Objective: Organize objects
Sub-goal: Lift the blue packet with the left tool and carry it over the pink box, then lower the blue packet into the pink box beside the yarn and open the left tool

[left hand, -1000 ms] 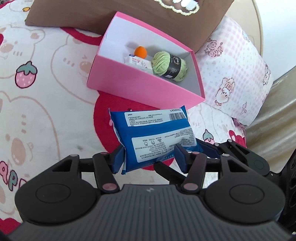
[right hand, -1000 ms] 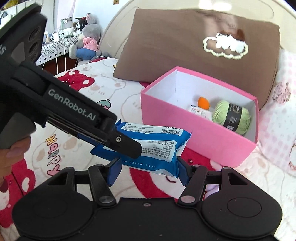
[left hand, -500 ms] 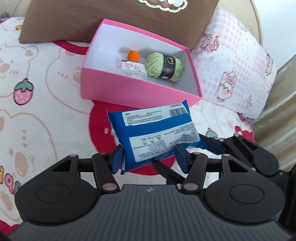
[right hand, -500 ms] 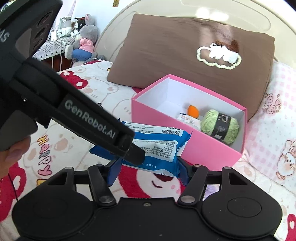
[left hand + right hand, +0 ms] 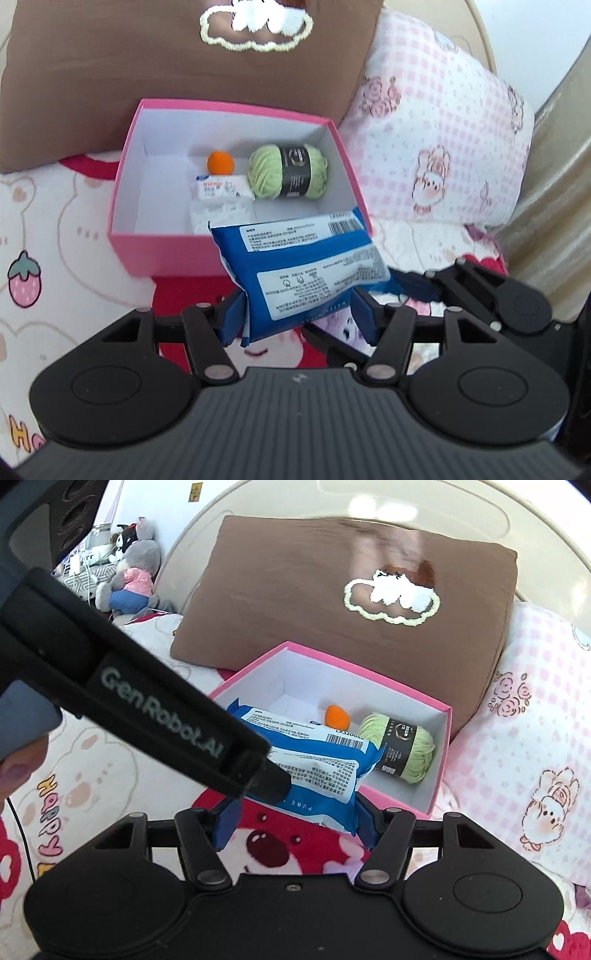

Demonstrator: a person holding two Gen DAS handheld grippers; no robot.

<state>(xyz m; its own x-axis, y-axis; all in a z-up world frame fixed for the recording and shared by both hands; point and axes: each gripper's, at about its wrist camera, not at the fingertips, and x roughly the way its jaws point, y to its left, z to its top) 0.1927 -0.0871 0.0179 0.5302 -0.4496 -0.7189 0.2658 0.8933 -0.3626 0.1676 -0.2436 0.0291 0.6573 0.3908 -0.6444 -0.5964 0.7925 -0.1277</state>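
Note:
A blue wipes pack (image 5: pixel 306 266) hangs in the air over the near rim of the open pink box (image 5: pixel 162 258). Both grippers hold it. My left gripper (image 5: pixel 297 314) is shut on its near end, blue pads pressing each side. My right gripper (image 5: pixel 295 823) is shut on the pack (image 5: pixel 314 768) from the other side; the left gripper's black arm (image 5: pixel 166 731) crosses in front of it. Inside the box (image 5: pixel 439 775) lie a green yarn ball (image 5: pixel 288 171), an orange ball (image 5: pixel 220 162) and a white packet (image 5: pixel 221 188).
The box sits on a cartoon-print bedspread (image 5: pixel 55 229). A brown pillow (image 5: pixel 147 74) stands right behind it and a pink checked pillow (image 5: pixel 443 147) lies to its right. The curved headboard (image 5: pixel 406 502) is beyond, and plush toys (image 5: pixel 129 576) sit at the far left.
Both grippers have carried the pack upward and toward the box. It was over the red patch in front of the box; now its far end overlaps the near rim.

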